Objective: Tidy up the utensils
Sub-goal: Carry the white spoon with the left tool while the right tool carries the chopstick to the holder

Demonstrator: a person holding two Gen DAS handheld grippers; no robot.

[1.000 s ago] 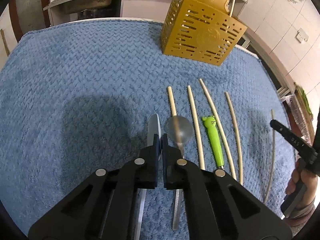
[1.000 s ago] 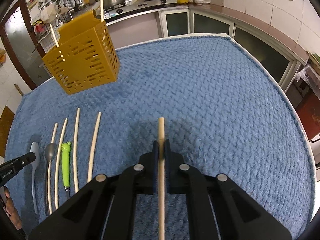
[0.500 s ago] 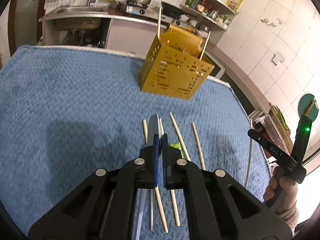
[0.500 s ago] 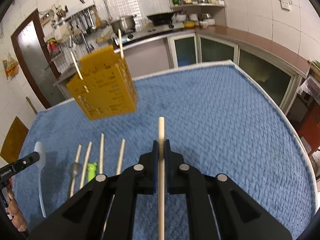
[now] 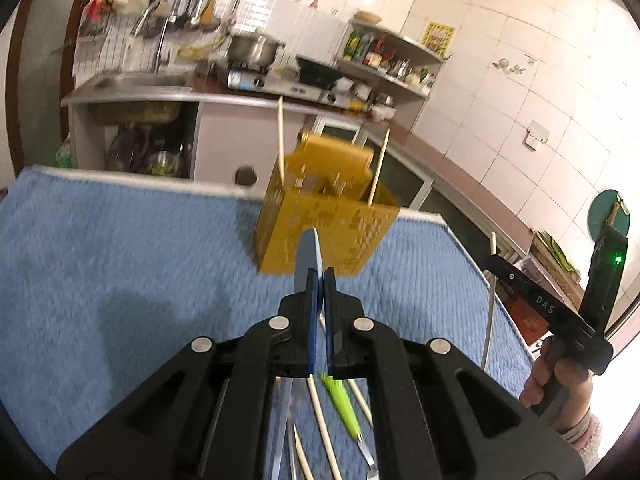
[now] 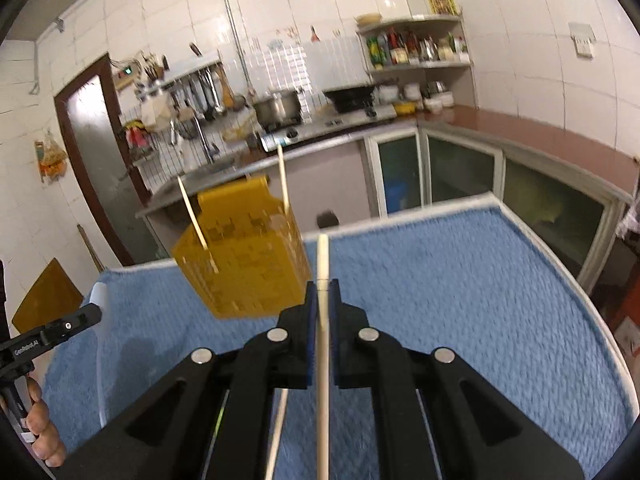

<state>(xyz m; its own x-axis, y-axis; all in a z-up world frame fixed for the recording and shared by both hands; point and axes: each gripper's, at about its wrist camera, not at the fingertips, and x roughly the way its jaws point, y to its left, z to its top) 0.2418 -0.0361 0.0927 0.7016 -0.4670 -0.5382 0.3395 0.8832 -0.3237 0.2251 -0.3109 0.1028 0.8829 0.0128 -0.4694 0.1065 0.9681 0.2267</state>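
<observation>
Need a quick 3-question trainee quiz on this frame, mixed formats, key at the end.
1. True or false: the right gripper is shut on a pale wooden chopstick.
2. What does the left gripper hold? A) green-handled utensil B) pale blue plastic spoon C) nothing
3. How many chopsticks already stand in the yellow perforated plastic utensil basket on the blue textured towel?

Key: 1 true; 2 B; 3 two.
</observation>
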